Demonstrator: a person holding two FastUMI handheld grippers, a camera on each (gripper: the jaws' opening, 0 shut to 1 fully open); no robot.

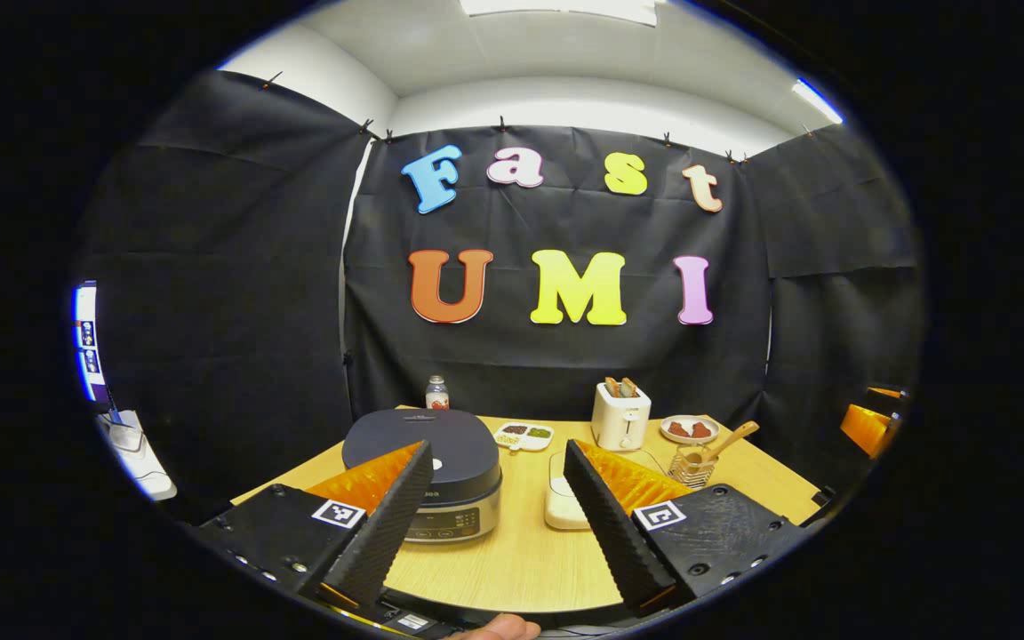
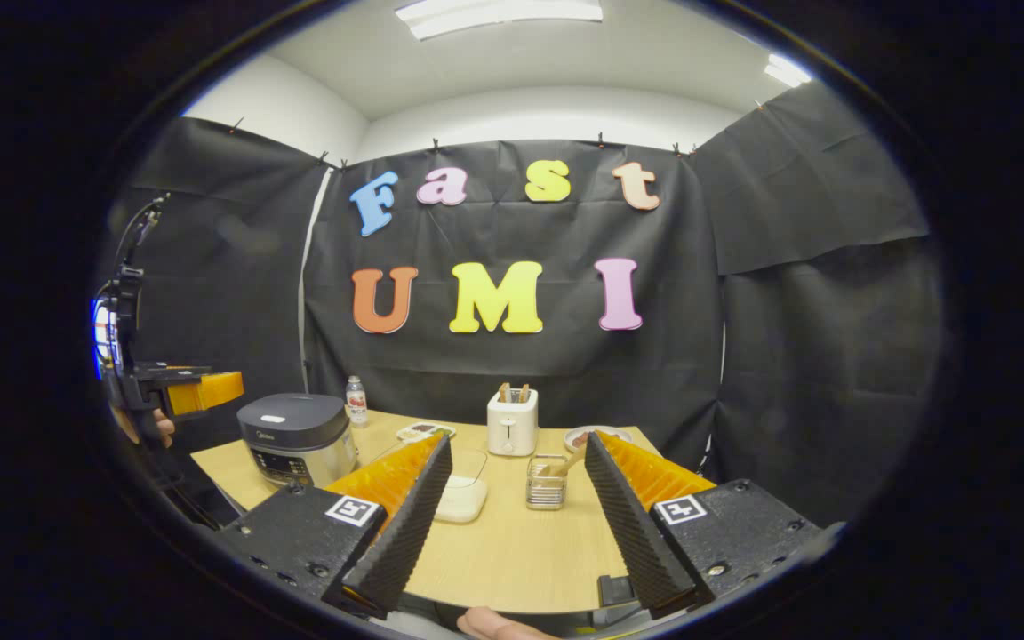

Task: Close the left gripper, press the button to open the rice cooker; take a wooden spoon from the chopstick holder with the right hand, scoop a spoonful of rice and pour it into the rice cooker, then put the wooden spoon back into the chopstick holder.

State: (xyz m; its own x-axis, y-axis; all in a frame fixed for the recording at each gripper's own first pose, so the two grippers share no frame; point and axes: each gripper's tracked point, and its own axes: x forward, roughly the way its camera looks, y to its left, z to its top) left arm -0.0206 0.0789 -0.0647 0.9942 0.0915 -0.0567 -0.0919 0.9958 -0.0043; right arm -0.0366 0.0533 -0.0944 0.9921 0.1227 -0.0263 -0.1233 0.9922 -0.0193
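Above the table's (image 1: 512, 560) near edge, the left gripper (image 1: 494, 511) and right gripper (image 2: 512, 520) hover level, fingers wide apart, holding nothing. Rice cooker (image 1: 441, 467) sits shut at the left edge; the wooden spoon (image 1: 725, 442) leans in the chopstick holder (image 1: 692, 467) before the toaster (image 1: 620, 416).

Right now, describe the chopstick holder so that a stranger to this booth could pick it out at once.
Start at the wooden table and find the white toaster standing near its back edge. Just in front of the toaster, slightly toward the right, stands the chopstick holder, next to the clear-lidded white container. It is the one see-through wire basket on the table, with a wooden spoon leaning out of it.
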